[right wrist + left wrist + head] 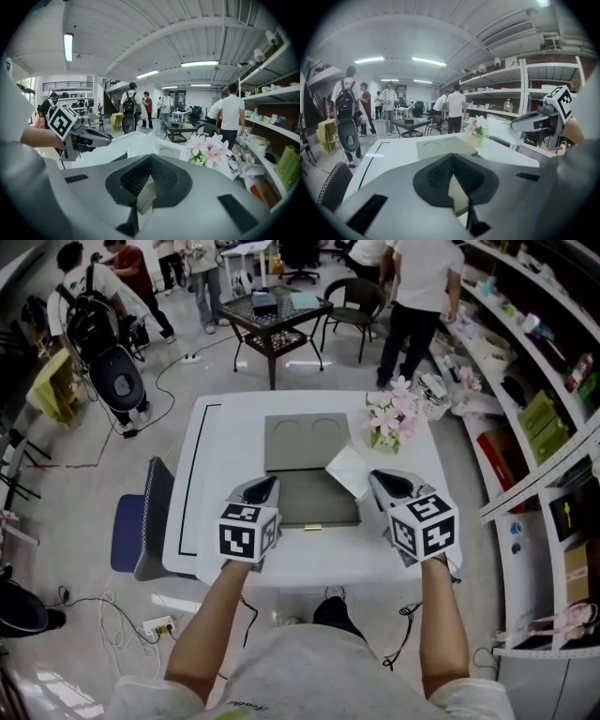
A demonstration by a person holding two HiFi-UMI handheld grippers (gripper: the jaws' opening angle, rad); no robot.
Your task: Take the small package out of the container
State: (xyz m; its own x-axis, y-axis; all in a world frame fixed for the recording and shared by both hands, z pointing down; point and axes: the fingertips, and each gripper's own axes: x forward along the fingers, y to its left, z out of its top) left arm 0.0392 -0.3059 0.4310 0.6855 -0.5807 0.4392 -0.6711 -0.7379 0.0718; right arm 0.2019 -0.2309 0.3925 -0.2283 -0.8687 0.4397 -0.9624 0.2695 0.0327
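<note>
From my feed the white table (216, 474) fills the middle of the head view, with a blue chair (141, 521) tucked against its left edge. At the table's centre lies the grey container (314, 502), open, and its lid (300, 442), stamped with two round hollows, lies flat just above it in the frame. My left gripper (265, 486) hovers at the container's lower left corner. Its own view shows me the jaws clenched together with nothing between them. My right gripper (378, 480) sits at the container's right edge, jaws also pressed tight. As far as I can read it, they pinch the edge of the package (349, 472), a thin white packet. The packet hangs from the tips over the container's upper right corner, lifted off the tray rather than lying in it. In the left gripper view I see it stretched out from the right gripper's nose, above the table top. A small bunch of pink and white flowers (392, 416) stands toward the upper right of the table, near the package but apart from it.
</note>
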